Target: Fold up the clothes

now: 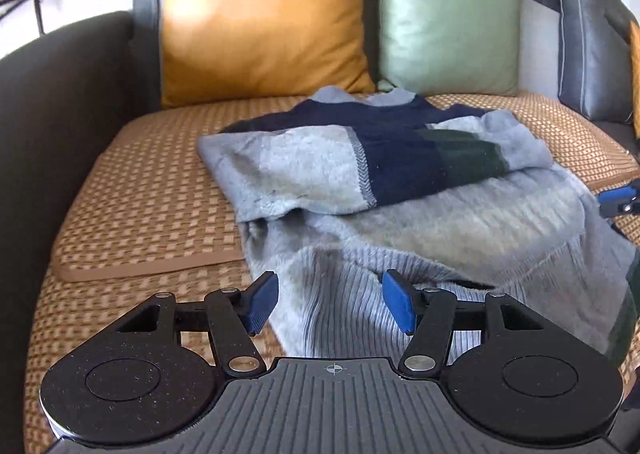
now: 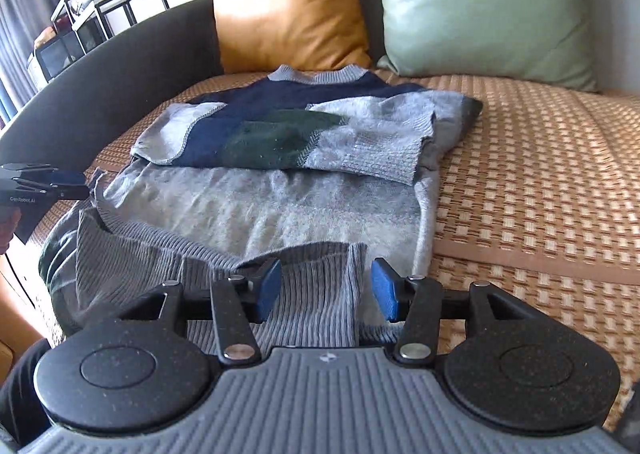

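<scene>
A grey knit sweater (image 1: pixel 420 213) with navy and dark green blocks lies on the sofa seat, both sleeves folded across the chest. It also shows in the right wrist view (image 2: pixel 260 205). Its ribbed bottom hem (image 1: pixel 332 306) is bunched at the near edge. My left gripper (image 1: pixel 330 302) is open, its blue pads either side of the hem's left part. My right gripper (image 2: pixel 326 288) is open around the hem's right part (image 2: pixel 320 290). The right gripper's tip shows in the left wrist view (image 1: pixel 622 199); the left gripper shows in the right wrist view (image 2: pixel 44 185).
A woven brown mat (image 1: pixel 140 205) covers the seat. An orange cushion (image 1: pixel 264 13) and a green cushion (image 1: pixel 448 13) lean on the back. The dark armrest (image 1: pixel 52 133) is on the left. A black metal shelf (image 2: pixel 92 13) stands behind the sofa.
</scene>
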The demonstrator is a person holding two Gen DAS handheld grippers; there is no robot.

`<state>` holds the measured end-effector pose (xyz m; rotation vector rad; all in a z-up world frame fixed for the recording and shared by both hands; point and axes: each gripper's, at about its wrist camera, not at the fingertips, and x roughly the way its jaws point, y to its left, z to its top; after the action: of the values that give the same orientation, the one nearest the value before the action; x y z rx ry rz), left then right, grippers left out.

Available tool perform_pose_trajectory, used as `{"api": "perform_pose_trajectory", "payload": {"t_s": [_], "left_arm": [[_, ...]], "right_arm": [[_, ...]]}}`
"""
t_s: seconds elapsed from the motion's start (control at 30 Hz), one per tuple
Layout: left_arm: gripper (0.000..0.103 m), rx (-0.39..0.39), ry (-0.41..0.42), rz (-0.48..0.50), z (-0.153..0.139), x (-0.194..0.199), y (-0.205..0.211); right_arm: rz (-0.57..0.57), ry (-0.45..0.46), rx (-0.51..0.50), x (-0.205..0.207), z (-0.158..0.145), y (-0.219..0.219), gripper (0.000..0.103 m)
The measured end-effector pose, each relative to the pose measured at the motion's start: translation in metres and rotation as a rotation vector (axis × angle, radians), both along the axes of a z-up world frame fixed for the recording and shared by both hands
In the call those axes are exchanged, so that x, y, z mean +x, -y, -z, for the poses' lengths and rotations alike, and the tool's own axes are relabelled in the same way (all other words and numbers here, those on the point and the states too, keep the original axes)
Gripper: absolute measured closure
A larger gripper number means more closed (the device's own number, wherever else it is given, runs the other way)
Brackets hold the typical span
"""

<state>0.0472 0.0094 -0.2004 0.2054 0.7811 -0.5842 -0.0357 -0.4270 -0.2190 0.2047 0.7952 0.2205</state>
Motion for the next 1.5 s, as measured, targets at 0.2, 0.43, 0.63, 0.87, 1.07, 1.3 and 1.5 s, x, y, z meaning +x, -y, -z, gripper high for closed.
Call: {"api": "perform_pose_trajectory", "payload": {"t_s": [0.2,0.43,0.63,0.87,1.07,1.3,1.5], "left_arm": [[0.031,0.016,-0.048,0.054,0.011,0.010,0.003],[0.098,-0.008,-0.106,0.061,0.020,0.008,0.003],[0.102,-0.047,-0.060,0.017,0.006,0.001,-0.008],[0.057,0.009,-0.042,0.066,0.007,0.000,0.001],[0.044,0.089,-0.035,0.089,0.018,0.004,0.018],[0.103,0.027,0.003,-0.022,0.003,0.001,0.002],[0.103,-0.066,0.078,-0.163,-0.023,0.022,-0.015]], "right_arm": [[0.005,-0.027,0.031,0.015,0.011,0.004,0.047],[-0.015,-0.067,0.040,0.019,0.019,0.002,0.051],[-0.044,-0.060,0.095,0.014,0.001,0.005,0.099],[-0.047,-0.086,0.018,0.014,0.003,-0.001,0.081],[-0.029,-0.085,-0.013,0.015,0.015,-0.004,0.051],[-0.024,-0.059,0.037,0.013,-0.004,0.003,0.099],[0.038,0.100,0.087,0.016,-0.046,0.021,0.099]]}}
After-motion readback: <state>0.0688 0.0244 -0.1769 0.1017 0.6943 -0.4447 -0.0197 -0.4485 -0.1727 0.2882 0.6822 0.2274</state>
